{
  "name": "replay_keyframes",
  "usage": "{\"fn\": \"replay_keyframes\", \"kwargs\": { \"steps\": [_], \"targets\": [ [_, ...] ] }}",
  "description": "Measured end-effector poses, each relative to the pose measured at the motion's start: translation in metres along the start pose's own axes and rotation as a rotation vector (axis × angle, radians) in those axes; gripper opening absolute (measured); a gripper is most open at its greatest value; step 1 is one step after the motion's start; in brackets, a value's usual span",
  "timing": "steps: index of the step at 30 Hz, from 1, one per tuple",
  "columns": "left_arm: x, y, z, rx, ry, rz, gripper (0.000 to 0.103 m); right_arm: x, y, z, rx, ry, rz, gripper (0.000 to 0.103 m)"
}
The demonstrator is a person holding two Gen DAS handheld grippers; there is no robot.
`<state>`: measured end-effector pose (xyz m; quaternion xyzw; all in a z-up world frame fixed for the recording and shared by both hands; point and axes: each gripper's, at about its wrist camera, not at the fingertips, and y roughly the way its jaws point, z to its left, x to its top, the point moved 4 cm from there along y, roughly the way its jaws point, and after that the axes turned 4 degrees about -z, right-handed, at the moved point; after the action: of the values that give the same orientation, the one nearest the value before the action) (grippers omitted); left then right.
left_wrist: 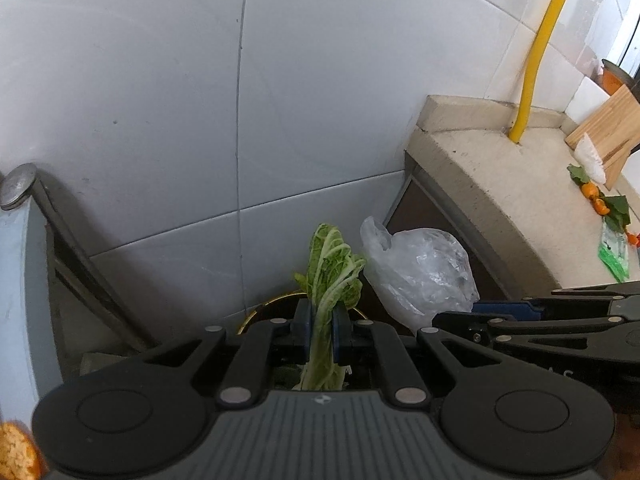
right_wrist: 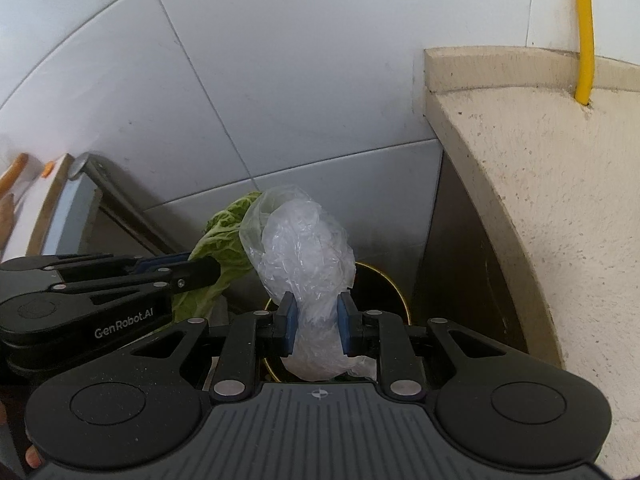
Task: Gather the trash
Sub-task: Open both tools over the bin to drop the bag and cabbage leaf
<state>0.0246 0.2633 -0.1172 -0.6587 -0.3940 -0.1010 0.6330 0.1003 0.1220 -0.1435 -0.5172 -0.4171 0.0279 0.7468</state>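
Left wrist view, centre bottom: left gripper (left_wrist: 321, 334), blue pads clamped together on the pale stalk of a green cabbage leaf (left_wrist: 334, 268); leaf stands up out of the jaws, ruffled top toward mid-frame. Behind and below the pads: gold rim of a round bin (left_wrist: 256, 312), mostly hidden by the gripper body. Just right of the leaf: crumpled clear plastic bag (left_wrist: 420, 272), near but whether touching cannot be told. Lower right edge: right gripper (left_wrist: 480, 312), seen side-on, fingers reaching to the bag. Right of frame: beige stone countertop (left_wrist: 492, 184); yellow pipe (left_wrist: 536, 52) rising from it along the white tiled wall (left_wrist: 160, 100). Far right on the counter: wooden board (left_wrist: 612, 124), small orange fruits with leaves (left_wrist: 596, 198), green packet (left_wrist: 612, 256).

Right wrist view, centre: right gripper (right_wrist: 318, 328), pads pressed on the narrowed lower part of the bag (right_wrist: 304, 248), jaws part-way apart around it; bag bulges above the pads. Bin rim (right_wrist: 394, 284) directly beyond. Left of frame: left gripper (right_wrist: 216, 270), with the leaf (right_wrist: 224, 232) behind the bag's left side. Right: countertop (right_wrist: 560, 180), pipe (right_wrist: 584, 28). Wall (right_wrist: 280, 80) fills the upper frame.
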Motion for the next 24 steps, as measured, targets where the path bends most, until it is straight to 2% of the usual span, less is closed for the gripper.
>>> {"fn": "replay_keyframes", "kwargs": {
  "steps": [6, 9, 16, 24],
  "targets": [
    [0.002, 0.008, 0.0, 0.009, 0.0, 0.022, 0.006, 0.004, 0.012, -0.003, 0.0, -0.001, 0.019, 0.033],
    [0.003, 0.012, 0.0, 0.014, -0.004, 0.034, 0.01, 0.005, 0.017, -0.003, -0.002, 0.003, 0.025, 0.037],
    [0.005, 0.019, 0.001, 0.038, 0.0, 0.039, 0.02, 0.003, 0.027, -0.004, -0.001, 0.006, 0.049, 0.041],
    [0.006, 0.022, 0.006, 0.041, -0.013, 0.037, 0.021, 0.007, 0.039, -0.009, -0.004, 0.022, 0.067, 0.047]
  ]
}}
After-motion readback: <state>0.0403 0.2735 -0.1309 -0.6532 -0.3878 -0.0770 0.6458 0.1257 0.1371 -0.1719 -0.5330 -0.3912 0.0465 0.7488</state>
